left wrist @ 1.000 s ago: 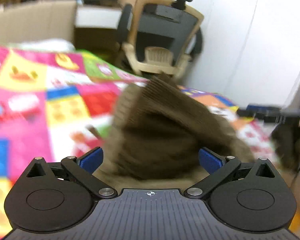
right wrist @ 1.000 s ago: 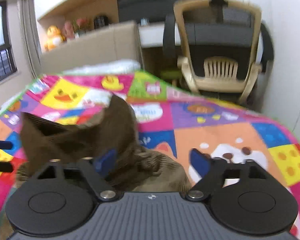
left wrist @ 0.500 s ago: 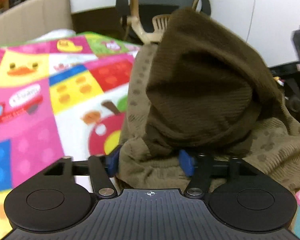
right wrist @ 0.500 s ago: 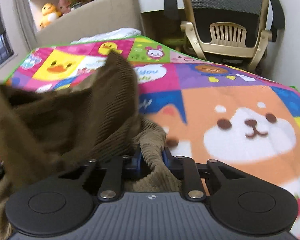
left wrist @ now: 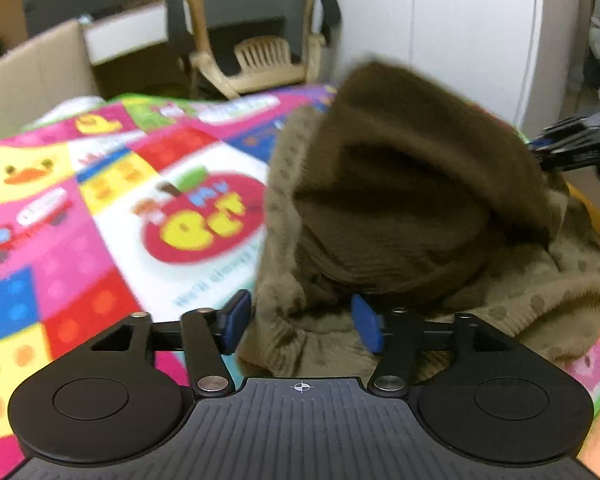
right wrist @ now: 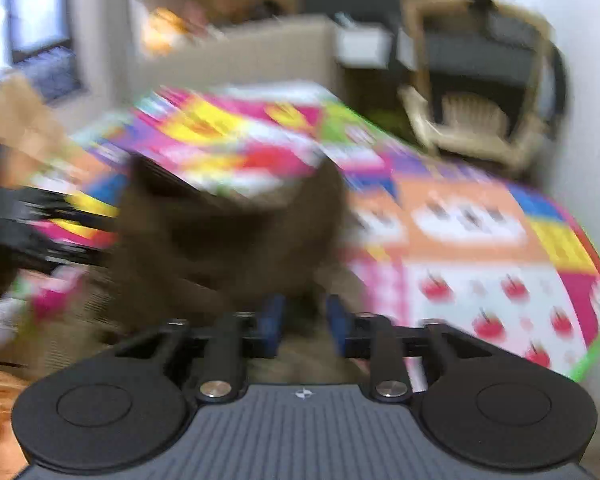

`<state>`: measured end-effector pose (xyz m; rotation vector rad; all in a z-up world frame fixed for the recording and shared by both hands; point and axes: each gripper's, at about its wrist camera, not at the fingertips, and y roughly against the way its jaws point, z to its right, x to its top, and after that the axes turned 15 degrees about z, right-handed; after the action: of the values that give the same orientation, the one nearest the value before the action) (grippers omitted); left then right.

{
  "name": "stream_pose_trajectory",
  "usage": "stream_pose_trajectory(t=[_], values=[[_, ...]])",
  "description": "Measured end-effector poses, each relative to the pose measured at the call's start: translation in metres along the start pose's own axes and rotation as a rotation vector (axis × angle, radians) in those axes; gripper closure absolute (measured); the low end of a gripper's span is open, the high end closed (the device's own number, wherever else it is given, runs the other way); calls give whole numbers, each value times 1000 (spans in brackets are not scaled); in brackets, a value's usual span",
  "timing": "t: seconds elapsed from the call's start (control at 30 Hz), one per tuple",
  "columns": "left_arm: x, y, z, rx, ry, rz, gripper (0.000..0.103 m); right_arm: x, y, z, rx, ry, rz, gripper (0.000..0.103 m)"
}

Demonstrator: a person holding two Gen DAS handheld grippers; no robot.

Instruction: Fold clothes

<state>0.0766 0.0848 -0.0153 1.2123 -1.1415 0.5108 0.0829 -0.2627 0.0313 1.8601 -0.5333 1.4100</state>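
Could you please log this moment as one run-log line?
task: fold clothes | left gripper: holds brown sweater | right gripper: holds sweater, blurred | surface: colourful play mat

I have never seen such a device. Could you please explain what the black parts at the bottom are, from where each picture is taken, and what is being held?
No robot is here: a person carries a two-finger gripper in each hand, and each gripper has a camera that looks forward along its fingers. The black shapes at the bottom are the gripper bodies; the blue pads are the fingertips.

One picture is from the left gripper, the other from the right gripper. The right one is blurred by motion.

On the surface lies a colourful play mat with cartoon pictures. On it is a brown knitted garment. Both grippers have its cloth between their pads and appear shut on it, each at a different part. Behind stands an office chair.
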Motion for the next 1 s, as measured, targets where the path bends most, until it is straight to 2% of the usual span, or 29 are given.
stream_pose_trajectory(t=[0.07, 0.1, 0.17, 0.23, 0.27, 0.3, 0.33, 0.37, 0.4, 0.5, 0.57, 0.7, 0.83, 0.87, 0.9, 0.93, 0.97, 1.0], values=[[9, 11, -1, 22, 1, 45, 22, 5, 2, -21, 104, 32, 7, 34], [13, 16, 0, 22, 1, 69, 20, 3, -4, -30, 127, 60, -12, 34], [21, 25, 5, 16, -10, 111, 15, -11, -25, -46, 110, 158, -67, 34], [25, 33, 16, -6, -38, 143, 10, -24, -52, -47, 71, 174, -133, 34], [26, 36, 23, -17, -55, 156, 9, -31, -66, -46, 50, 177, -167, 46], [26, 39, 29, -23, -75, 163, 9, -28, -73, -45, 38, 168, -181, 71], [26, 42, 35, -26, -97, 169, 8, -24, -79, -44, 28, 155, -191, 76], [26, 44, 41, -20, -125, 173, 7, -10, -78, -42, 41, 123, -160, 83], [25, 45, 47, -8, -156, 175, 7, 7, -73, -42, 67, 86, -113, 84], [24, 46, 63, 21, -252, 199, 5, 59, -59, -42, 143, -11, 16, 86], [27, 42, 76, 28, -318, 237, 4, 85, -56, -43, 188, -50, 60, 86], [42, 22, 100, 63, -436, 379, 4, 122, -58, -47, 259, -95, 102, 86], [52, 0, 114, 113, -565, 526, 4, 137, -61, -48, 220, -21, 129, 84], [55, -5, 110, 124, -560, 546, 10, 140, -61, -48, 206, 0, 135, 81], [59, -8, 107, 134, -551, 562, 23, 135, -64, -50, 198, 22, 126, 75], [64, -9, 102, 140, -524, 564, 57, 127, -68, -52, 191, 45, 113, 69], [70, -11, 91, 149, -481, 562, 80, 120, -71, -55, 184, 67, 100, 50], [76, -11, 77, 157, -426, 565, 87, 112, -74, -57, 178, 89, 87, 35]])
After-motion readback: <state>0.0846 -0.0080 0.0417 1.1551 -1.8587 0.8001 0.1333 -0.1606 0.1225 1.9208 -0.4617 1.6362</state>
